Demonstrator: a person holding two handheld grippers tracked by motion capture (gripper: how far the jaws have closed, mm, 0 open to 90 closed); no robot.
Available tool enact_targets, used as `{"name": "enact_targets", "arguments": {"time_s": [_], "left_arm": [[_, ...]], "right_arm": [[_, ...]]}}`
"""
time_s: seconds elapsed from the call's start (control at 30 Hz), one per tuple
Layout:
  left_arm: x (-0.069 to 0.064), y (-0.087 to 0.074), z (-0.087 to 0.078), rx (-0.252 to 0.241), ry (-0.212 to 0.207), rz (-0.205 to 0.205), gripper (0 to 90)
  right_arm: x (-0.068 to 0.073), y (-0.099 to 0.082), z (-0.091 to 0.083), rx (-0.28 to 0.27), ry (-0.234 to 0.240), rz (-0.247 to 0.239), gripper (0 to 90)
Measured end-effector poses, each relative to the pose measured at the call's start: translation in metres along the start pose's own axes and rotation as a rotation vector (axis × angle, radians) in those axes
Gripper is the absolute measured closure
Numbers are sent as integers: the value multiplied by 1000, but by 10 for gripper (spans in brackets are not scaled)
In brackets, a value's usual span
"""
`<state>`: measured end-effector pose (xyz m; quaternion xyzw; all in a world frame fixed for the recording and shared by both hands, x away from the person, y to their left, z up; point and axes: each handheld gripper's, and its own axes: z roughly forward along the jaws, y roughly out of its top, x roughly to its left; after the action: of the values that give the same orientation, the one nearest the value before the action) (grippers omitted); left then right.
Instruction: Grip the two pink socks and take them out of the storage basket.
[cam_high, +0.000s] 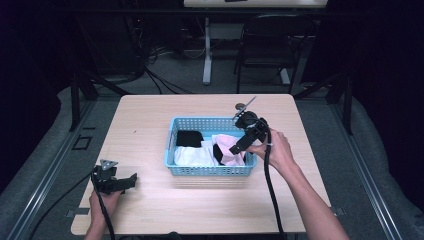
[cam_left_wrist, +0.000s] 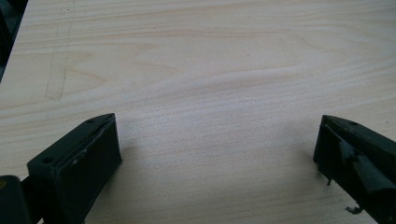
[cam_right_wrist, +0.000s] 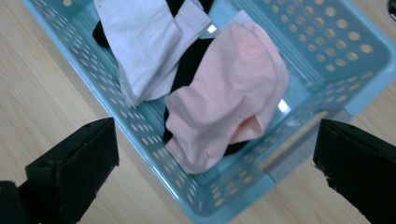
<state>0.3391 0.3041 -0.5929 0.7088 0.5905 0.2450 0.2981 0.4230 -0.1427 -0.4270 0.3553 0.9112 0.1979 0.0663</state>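
Dark floor, cables and a chair (cam_high: 270, 45) surround a pale wooden table (cam_high: 150, 125). Near the table's middle, a little toward its right edge, sits a blue perforated basket (cam_high: 200, 171) holding a white cloth (cam_high: 192, 156), a pink cloth (cam_right_wrist: 229, 102) and black cloth (cam_high: 189, 138). Above the basket's right end the right gripper (cam_right_wrist: 215, 154) hangs, held in the right hand (cam_high: 277, 150), jaws spread wide over the pink cloth and gripping nothing. By the table's near left corner the left gripper (cam_high: 131, 181) lies low over bare wood in the left hand (cam_high: 102, 200), jaws likewise wide apart and empty.
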Motion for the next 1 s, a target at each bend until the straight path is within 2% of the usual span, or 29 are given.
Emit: {"name": "enact_targets", "arguments": {"time_s": [0.03,0.07,0.17,0.27,0.4,0.43,0.47,0.5,0.53,0.57,0.6,0.67,0.7,0.73,0.77,0.83,0.87,0.9,1.0], "left_arm": [[0,0,0,0,0,0,6],[0,0,0,0,0,0,6],[0,0,0,0,-2,0,6],[0,0,0,2,-2,3,6],[0,0,0,2,-2,4,6],[0,0,0,2,-2,4,6],[0,0,0,2,-2,4,6],[0,0,0,2,-3,4,6],[0,0,0,2,-3,4,6],[1,0,0,3,-4,5,6],[1,0,0,3,-4,5,6],[1,0,0,3,-4,5,6],[0,0,0,0,-3,2,6],[0,0,0,0,-3,2,6],[0,0,0,0,-3,2,6],[0,0,0,0,-2,2,6],[0,0,0,0,-2,2,6],[0,0,0,0,-2,2,6],[0,0,0,0,-1,1,6]], "right_arm": [[2,6,10,7,13,0,0],[2,6,10,7,13,0,0],[1,11,32,43,41,-3,19],[1,13,47,70,44,-1,58],[0,14,56,81,52,2,122],[0,13,62,84,51,19,164],[0,13,62,84,51,19,164],[-1,14,68,112,37,22,209],[-1,14,68,112,37,22,209],[-1,13,72,128,28,39,297],[0,14,73,136,17,35,305],[1,14,77,137,-5,53,396],[1,14,78,147,-10,42,429],[1,14,78,147,-10,42,429],[2,14,80,150,-9,49,526],[3,13,82,148,-8,58,616],[3,13,82,148,-8,58,616],[3,13,84,154,-16,54,713],[4,12,83,150,-3,42,839]]}}
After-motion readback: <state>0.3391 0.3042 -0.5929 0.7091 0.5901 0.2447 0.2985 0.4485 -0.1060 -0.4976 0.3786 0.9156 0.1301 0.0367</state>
